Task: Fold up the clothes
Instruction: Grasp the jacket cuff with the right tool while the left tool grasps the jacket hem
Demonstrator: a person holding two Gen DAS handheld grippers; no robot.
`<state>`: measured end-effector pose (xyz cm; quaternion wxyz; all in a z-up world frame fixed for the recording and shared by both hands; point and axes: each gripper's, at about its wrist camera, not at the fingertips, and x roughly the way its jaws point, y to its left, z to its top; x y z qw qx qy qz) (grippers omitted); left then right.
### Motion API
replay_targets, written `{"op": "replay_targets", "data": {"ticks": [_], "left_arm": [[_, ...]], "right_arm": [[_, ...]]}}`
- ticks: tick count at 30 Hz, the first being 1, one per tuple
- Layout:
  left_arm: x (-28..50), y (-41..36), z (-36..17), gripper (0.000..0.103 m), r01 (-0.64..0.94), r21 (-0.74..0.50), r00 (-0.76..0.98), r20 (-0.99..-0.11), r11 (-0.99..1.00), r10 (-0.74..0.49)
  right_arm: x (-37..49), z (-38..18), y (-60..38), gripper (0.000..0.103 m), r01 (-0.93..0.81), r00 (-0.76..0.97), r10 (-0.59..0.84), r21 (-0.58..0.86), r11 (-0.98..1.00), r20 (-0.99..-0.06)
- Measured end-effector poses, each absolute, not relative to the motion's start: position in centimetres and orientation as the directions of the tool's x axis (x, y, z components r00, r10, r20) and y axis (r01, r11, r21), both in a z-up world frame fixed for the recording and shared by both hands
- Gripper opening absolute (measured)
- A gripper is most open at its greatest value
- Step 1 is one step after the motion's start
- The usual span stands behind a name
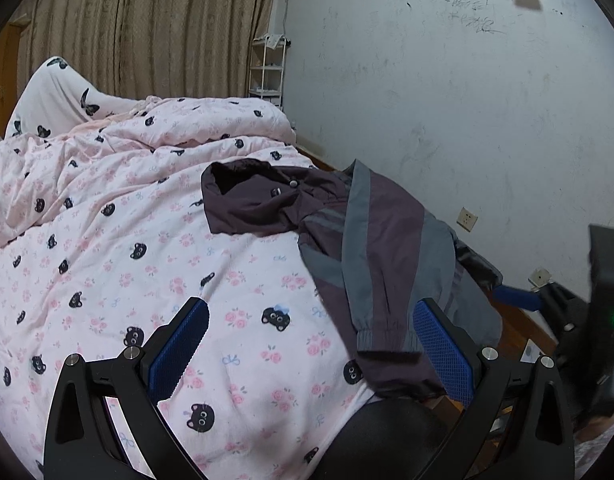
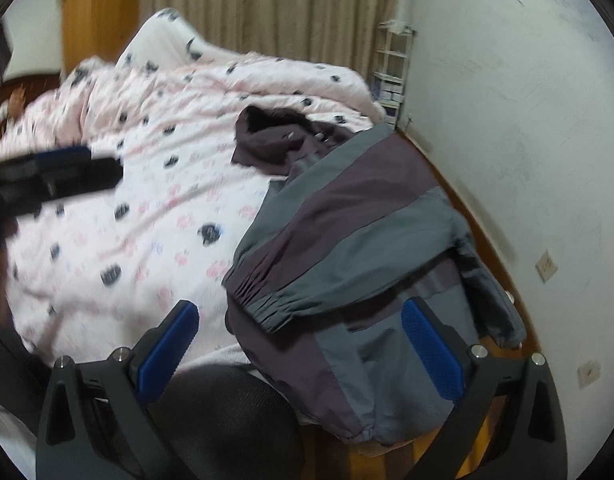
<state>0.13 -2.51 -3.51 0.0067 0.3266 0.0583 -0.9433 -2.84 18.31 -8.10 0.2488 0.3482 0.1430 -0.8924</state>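
Note:
A dark purple and grey jacket (image 1: 371, 240) lies on the right side of the bed, its hood toward the far end and a sleeve folded across its body. It also shows in the right wrist view (image 2: 347, 216), hanging over the bed's near edge. My left gripper (image 1: 311, 312) is open and empty above the quilt, the sleeve cuff (image 1: 381, 338) next to its right finger. My right gripper (image 2: 299, 316) is open and empty above the jacket's cuff and hem. The right gripper also shows at the right edge of the left wrist view (image 1: 547, 300); the left one appears blurred in the right wrist view (image 2: 63, 172).
A pink quilt (image 1: 127, 240) with black cat faces covers the bed and is bunched up at the far end. A white wall (image 1: 467, 100) runs close along the right side. A white shelf rack (image 1: 267, 72) stands in the far corner by the curtains. A dark chair back (image 2: 227, 412) sits below.

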Motion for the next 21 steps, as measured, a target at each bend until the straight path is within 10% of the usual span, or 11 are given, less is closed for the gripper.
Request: {"op": "replay_targets", "data": {"ticks": [21], "left_arm": [[1.1, -5.7, -5.1, 0.101, 0.097, -0.138, -0.767, -0.642, -0.986, 0.015]], "right_arm": [[-5.6, -14.0, 12.8, 0.053, 0.537, -0.675, -0.214, -0.271, -0.799, -0.706]]}}
